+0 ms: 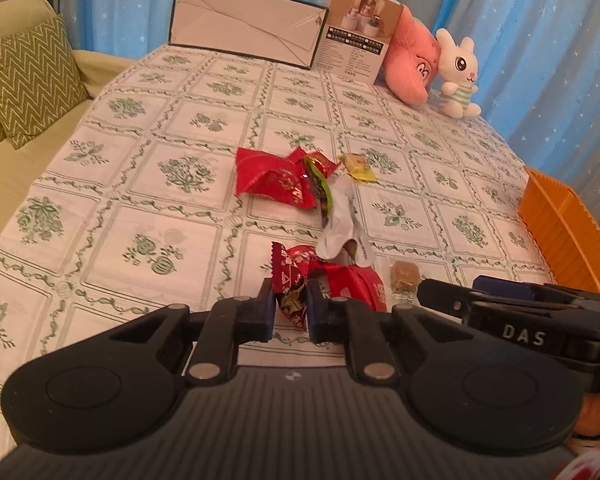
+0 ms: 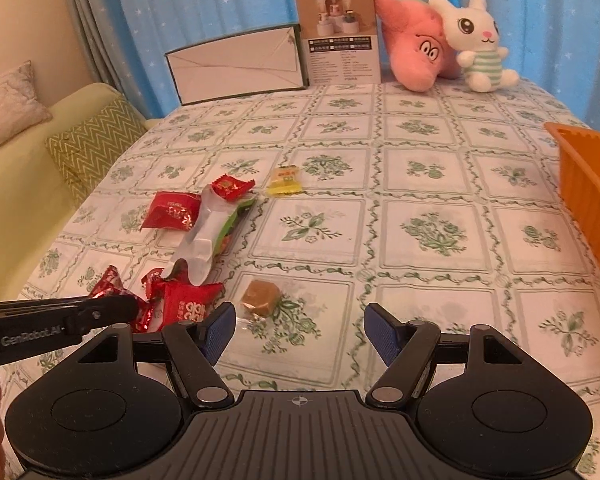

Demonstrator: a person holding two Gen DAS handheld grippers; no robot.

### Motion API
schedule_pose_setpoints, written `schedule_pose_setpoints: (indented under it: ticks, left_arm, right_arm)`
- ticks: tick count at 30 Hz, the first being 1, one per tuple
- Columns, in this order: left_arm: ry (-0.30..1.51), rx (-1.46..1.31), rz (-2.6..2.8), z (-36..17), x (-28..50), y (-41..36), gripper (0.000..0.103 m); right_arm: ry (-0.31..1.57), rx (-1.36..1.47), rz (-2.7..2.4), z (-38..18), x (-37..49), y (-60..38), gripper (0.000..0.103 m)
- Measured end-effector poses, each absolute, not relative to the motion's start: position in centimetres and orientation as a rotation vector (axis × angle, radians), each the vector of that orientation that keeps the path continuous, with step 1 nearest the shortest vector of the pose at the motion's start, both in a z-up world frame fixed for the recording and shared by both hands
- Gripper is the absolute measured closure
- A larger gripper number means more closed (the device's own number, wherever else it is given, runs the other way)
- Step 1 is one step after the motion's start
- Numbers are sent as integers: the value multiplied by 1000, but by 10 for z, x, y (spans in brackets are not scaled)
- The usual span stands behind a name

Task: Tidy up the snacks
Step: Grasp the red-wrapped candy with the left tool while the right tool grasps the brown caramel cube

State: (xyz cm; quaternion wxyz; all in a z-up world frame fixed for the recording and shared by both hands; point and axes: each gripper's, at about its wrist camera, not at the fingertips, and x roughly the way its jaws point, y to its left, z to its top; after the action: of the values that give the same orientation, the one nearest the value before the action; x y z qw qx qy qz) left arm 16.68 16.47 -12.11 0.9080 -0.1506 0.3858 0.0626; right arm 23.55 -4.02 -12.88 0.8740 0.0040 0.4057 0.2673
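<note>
The left tongs (image 1: pixel 291 308) are clamped on a dark red snack wrapper (image 1: pixel 290 280) printed with white patterns, near the tabletop's near edge. Beside it lies a bright red packet (image 1: pixel 356 282) with white characters that cannot be read. The right tongs (image 2: pixel 299 334) stand apart with nothing between the blue pads (image 2: pixel 220 330), low over the cloth, with a clear-wrapped brown candy (image 2: pixel 259 297) just ahead of them. On the right tongs' side, seen from the left wrist view, the letters "DAS" show in white; on the left tongs' arm, seen from the right wrist view, "GenRobot.AI" can be read.

Further toward the middle lie a larger red packet (image 1: pixel 274 178) with gold print, a white and green wrapper (image 1: pixel 338 220), and a small yellow packet (image 1: pixel 358 166).

The tabletop (image 1: pixel 140 184) wears a white cloth with green floral squares. An orange basket (image 1: pixel 568 232) sits at its right edge. Along the far edge stand a flat white box (image 1: pixel 244 26), a product box (image 1: pixel 360 36) with small unreadable print, a pink plush (image 1: pixel 410 60) and a white rabbit plush (image 1: pixel 458 74). Blue star-speckled curtains (image 1: pixel 540 40) hang behind; a pale sofa with a green zigzag cushion (image 1: pixel 24 80) is beyond the left edge.
</note>
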Motion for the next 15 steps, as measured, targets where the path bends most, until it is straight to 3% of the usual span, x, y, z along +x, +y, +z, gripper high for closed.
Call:
schedule_pose_setpoints:
  ticks: [2, 4, 12, 14, 15]
  left_arm:
    - [788, -310, 136, -120, 166, 167, 90]
    - [786, -313, 136, -119, 166, 169, 90]
    - [785, -309, 132, -120, 165, 169, 90]
    - [782, -305, 136, -119, 165, 168, 90]
    - [780, -305, 137, -119, 164, 168, 90]
  right_arm:
    - [840, 15, 561, -131, 238, -34, 32]
    - [838, 19, 565, -133, 240, -26, 43]
    - [824, -54, 541, -141, 240, -3, 62]
    - [814, -84, 541, -141, 238, 0, 70]
    - [811, -95, 544, -141, 237, 1, 79]
